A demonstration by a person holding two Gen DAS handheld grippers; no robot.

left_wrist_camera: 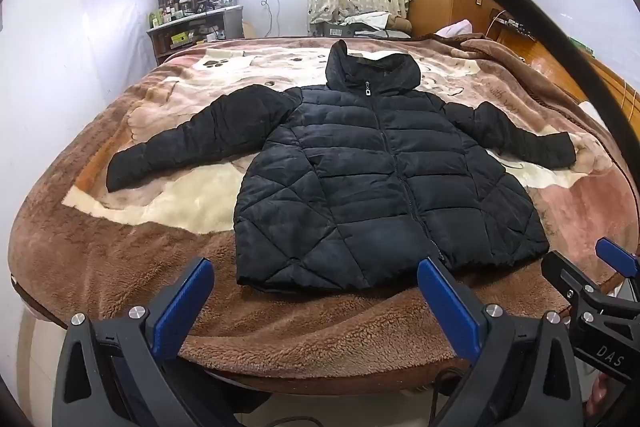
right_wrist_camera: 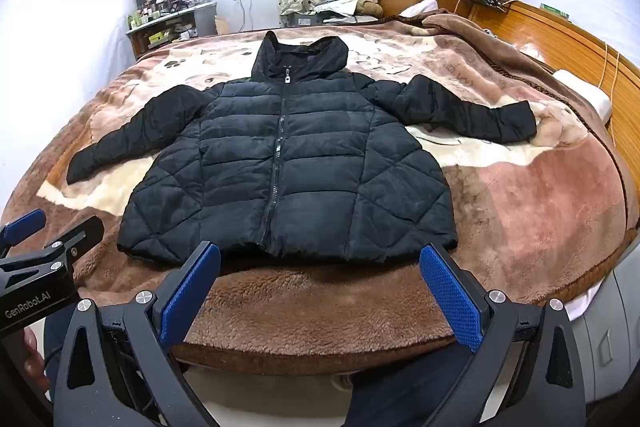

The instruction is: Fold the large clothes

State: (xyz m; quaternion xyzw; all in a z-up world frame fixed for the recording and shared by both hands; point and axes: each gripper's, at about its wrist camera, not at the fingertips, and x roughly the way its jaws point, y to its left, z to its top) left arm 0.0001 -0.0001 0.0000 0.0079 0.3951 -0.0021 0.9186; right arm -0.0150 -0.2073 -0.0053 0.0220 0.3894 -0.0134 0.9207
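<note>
Jacket (left_wrist_camera: 376, 171), black, quilted and hooded, lies flat and zipped up on the blanket (left_wrist_camera: 120, 251) covering the bed, straight ahead of both grippers, with its hem nearest them and its hood (left_wrist_camera: 370, 69) farthest away. Both sleeves are spread out to the sides, the left sleeve (left_wrist_camera: 192, 135) reaching well out beyond the left gripper (left_wrist_camera: 320, 301) and the right sleeve (right_wrist_camera: 460, 109) angling away past the right gripper (right_wrist_camera: 320, 287). Each gripper hovers just short of the hem over the near edge of the bed, fingers spread wide apart and holding nothing. Bare blanket runs between the hem and the bed edge and all around the sleeves. Far ahead to the left, a shelf (left_wrist_camera: 192, 27) holds bottles and small boxes, too small to make out.
</note>
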